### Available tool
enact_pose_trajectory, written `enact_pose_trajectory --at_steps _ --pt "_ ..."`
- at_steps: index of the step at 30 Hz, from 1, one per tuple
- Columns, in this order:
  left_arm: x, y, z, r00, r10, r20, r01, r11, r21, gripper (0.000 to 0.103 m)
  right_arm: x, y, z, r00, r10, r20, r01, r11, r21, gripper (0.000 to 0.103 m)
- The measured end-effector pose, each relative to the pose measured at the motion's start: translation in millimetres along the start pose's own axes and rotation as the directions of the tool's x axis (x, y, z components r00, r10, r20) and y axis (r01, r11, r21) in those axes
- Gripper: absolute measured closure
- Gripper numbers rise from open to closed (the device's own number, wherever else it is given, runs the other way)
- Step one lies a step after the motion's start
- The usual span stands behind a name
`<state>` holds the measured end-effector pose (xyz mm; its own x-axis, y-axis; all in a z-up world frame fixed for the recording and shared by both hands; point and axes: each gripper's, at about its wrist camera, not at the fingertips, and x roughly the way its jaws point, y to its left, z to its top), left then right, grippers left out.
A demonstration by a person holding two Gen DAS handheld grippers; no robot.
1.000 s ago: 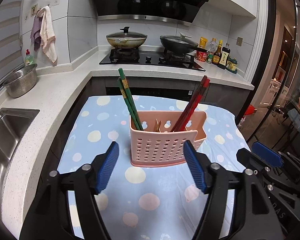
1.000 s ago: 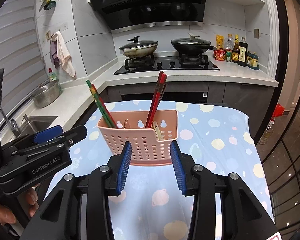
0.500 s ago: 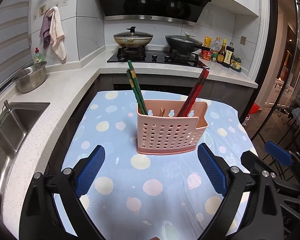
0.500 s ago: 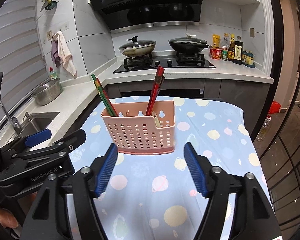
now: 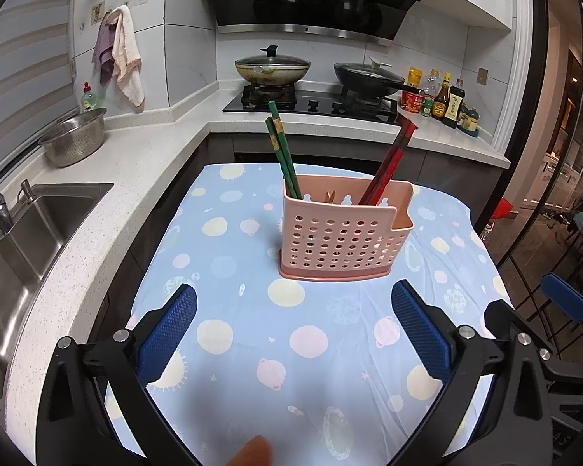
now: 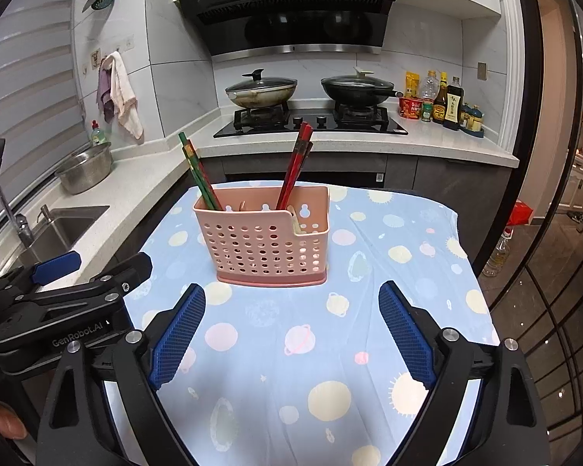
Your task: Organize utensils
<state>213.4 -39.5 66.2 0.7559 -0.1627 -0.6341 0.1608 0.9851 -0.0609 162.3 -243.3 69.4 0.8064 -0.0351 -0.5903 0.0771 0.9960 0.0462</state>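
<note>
A pink perforated utensil holder [image 5: 342, 233] stands upright on a table with a blue dotted cloth [image 5: 252, 349]. Green chopsticks [image 5: 281, 151] lean in its left end, red chopsticks [image 5: 390, 165] in its right part, and a pale wooden utensil tip shows between them. My left gripper [image 5: 293, 334] is open and empty, a short way in front of the holder. In the right wrist view the holder [image 6: 266, 240] holds the green chopsticks [image 6: 198, 173] and the red chopsticks [image 6: 295, 165]. My right gripper [image 6: 291, 334] is open and empty, also in front of it.
A white L-shaped counter runs left and behind, with a sink [image 5: 31, 233], a steel colander [image 5: 74, 139], a hob with two lidded pans [image 5: 272, 70] and sauce bottles [image 5: 447, 101]. The left gripper's body [image 6: 66, 310] shows at the left of the right wrist view. Floor and glass panels lie right.
Both grippers have drawn back from the holder and opened wider. The holder now stands further away in both views and has not moved on the cloth.
</note>
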Motion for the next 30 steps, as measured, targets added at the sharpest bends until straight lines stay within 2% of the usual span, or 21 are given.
enact_pose_trajectory --at_steps 2,3,4,30 --pt "-1 0 -2 1.0 0.007 -0.003 -0.007 1.0 -0.001 0.007 -1 1 -3 1.0 -0.002 -0.003 0.002 1.0 -0.002 0.015" --pt "-1 1 -3 1.0 0.013 -0.003 -0.013 1.0 -0.002 0.007 -1 1 -4 1.0 -0.002 -0.009 0.002 1.0 0.0 0.007" --pt "-2 2 -4 1.0 0.017 -0.004 -0.017 1.0 -0.005 0.007 0 0 -4 1.0 0.002 -0.012 -0.002 1.0 0.004 0.006" --pt "-4 -3 -12 0.999 0.029 -0.013 -0.029 1.0 0.009 0.007 -1 -5 -15 0.999 -0.021 -0.024 0.021 1.0 0.005 0.006"
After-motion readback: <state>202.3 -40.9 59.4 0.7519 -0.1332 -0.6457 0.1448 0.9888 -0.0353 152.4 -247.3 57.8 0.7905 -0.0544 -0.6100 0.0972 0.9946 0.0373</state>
